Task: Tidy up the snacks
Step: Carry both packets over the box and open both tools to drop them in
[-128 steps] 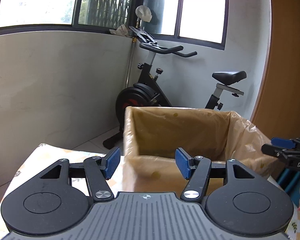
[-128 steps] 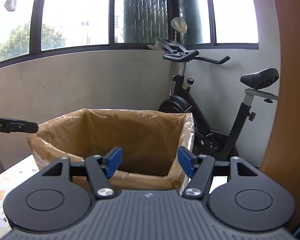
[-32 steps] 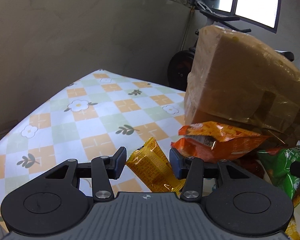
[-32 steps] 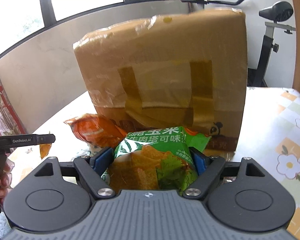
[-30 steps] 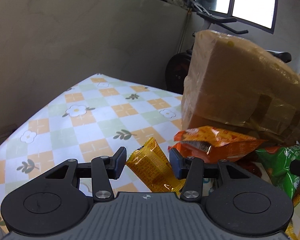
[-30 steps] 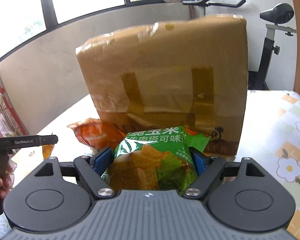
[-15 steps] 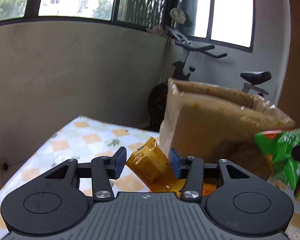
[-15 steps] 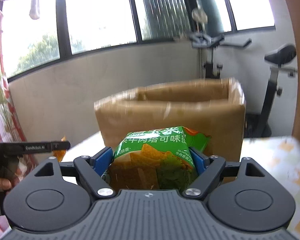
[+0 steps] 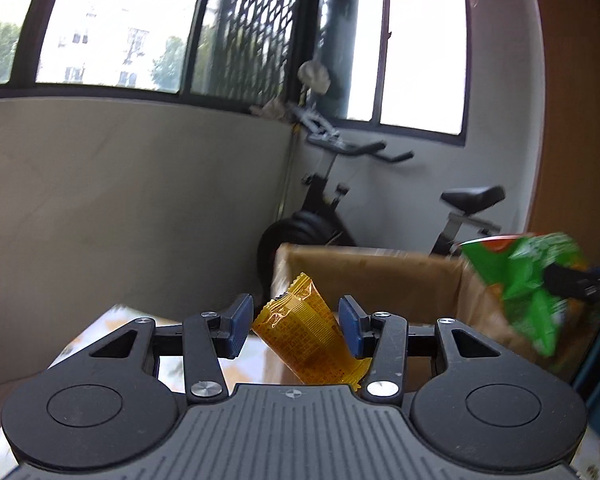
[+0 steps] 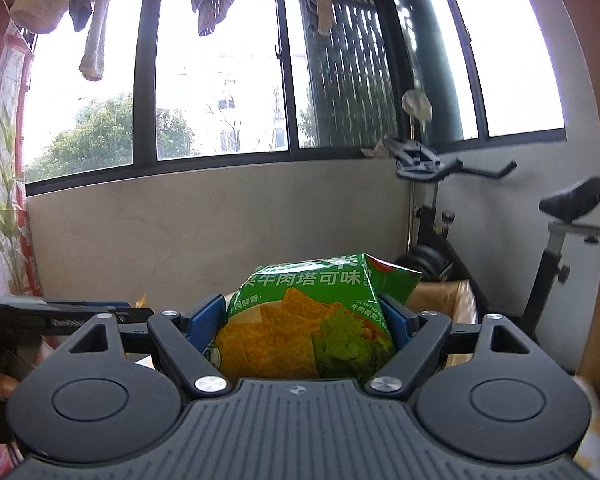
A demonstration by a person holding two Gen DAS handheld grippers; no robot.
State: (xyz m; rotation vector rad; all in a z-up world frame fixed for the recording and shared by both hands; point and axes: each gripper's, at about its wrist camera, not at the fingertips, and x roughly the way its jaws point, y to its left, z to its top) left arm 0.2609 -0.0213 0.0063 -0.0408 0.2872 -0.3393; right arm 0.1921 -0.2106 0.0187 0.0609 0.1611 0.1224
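Windows and the exercise bike (image 9: 364, 216) now fill both views: you've lifted the yellow packet (image 9: 308, 340), clamped in your left tool (image 9: 296, 328), and the green chip bag (image 10: 308, 320), clamped in your right tool (image 10: 306, 324), up to the box (image 9: 380, 276) rim, ready to drop in.

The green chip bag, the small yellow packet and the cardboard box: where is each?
green chip bag (image 10: 300, 320): right wrist view, front of the bag.
yellow snack packet (image 9: 306, 330): left wrist view, middle of the wrapper.
cardboard box (image 9: 380, 280): left wrist view, inner far wall.
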